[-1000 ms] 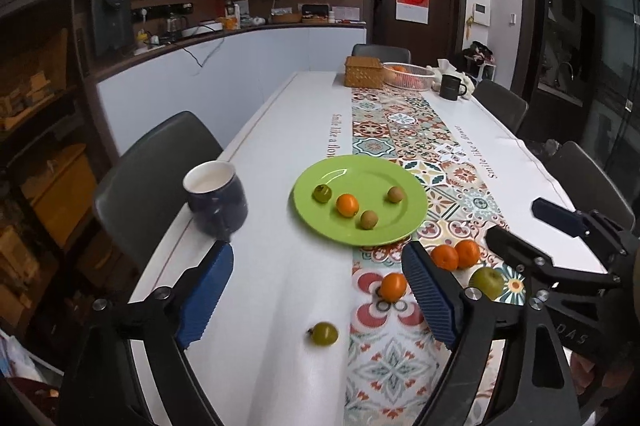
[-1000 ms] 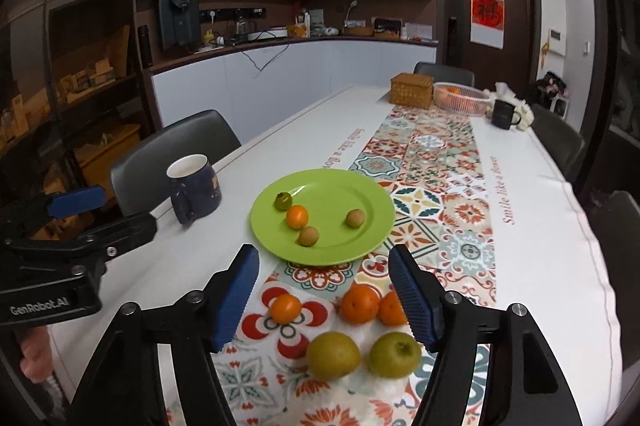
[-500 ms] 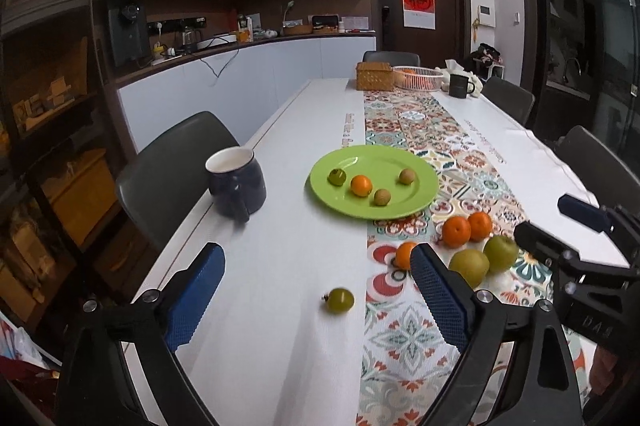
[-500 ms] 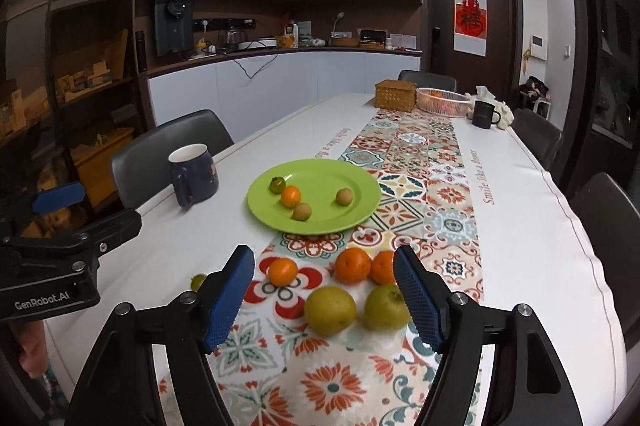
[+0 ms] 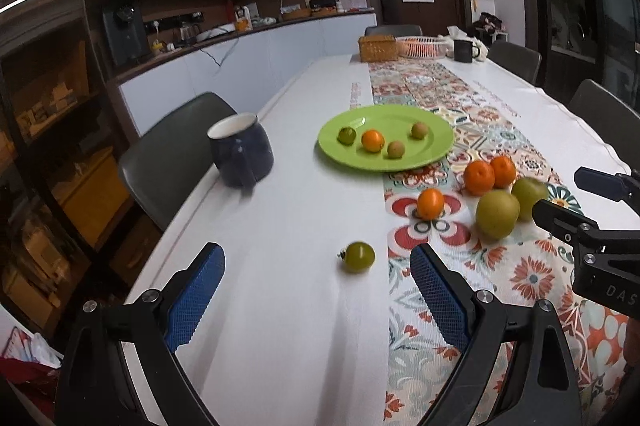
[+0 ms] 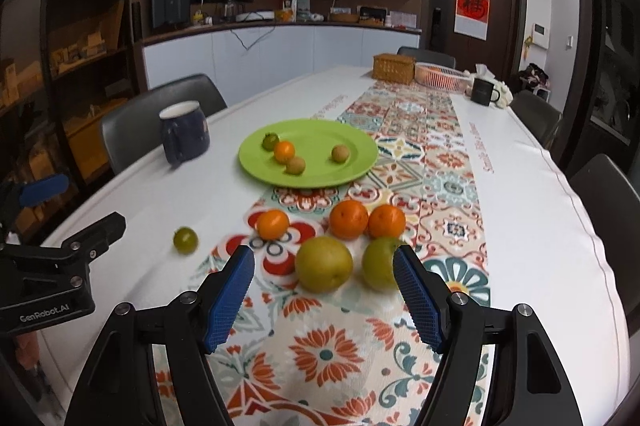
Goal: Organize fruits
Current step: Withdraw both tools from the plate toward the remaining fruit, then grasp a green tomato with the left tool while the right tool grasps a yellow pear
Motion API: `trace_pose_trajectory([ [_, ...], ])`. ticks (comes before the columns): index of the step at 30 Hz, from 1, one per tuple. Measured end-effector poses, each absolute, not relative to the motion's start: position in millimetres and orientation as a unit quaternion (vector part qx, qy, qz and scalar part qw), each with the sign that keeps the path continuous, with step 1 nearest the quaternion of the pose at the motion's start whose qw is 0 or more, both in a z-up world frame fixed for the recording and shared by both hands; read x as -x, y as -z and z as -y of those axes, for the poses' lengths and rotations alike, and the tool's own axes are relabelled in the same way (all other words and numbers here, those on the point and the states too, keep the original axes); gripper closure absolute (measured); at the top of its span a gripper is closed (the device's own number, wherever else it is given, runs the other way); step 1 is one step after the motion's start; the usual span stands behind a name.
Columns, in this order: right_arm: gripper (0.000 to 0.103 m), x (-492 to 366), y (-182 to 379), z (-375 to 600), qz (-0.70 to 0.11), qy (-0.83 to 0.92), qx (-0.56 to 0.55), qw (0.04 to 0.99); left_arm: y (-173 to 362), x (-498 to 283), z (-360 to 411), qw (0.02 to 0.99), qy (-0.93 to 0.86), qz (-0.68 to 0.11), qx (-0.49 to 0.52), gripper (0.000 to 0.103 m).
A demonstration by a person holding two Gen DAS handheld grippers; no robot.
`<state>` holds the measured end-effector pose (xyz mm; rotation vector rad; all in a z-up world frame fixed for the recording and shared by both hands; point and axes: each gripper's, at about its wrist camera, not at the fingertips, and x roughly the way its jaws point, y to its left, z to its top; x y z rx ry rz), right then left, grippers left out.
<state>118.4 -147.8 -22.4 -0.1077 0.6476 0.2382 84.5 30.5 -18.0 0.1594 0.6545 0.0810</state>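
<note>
Fruits are mostly loose on the table: small green fruit (image 5: pixel 359 257) sits just ahead of the left gripper (image 5: pixel 316 290), fingers spread wide, empty, hovering low. Right gripper (image 6: pixel 324 290), also wide apart, hovers with two pears (image 6: pixel 324 264) just beyond its fingertips, oranges (image 6: pixel 348 219) and green plate (image 6: pixel 320 178) farther back.

Mug (image 5: pixel 240 151) left of plate (image 5: pixel 434 150) — four fruits on plate.

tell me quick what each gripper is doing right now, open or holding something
Left gripper: open, holding nothing, a small green round fruit lies ahead of it.
Right gripper: open, holding nothing, a yellow-green pear lies ahead between its jaws.
</note>
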Motion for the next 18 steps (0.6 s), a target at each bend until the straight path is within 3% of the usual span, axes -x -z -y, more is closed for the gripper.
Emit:
trace_pose_trajectory([
  [10, 0.031, -135, 51, 145, -0.356, -0.124, 0.053, 0.925, 45, -105, -32, 0.929, -0.024, -0.361, -0.072, 0.009],
  [18, 0.034, -152, 71, 146, -0.388, -0.131, 0.045, 0.911, 60, -124, -30, 0.920, -0.009, -0.384, -0.071, 0.019],
])
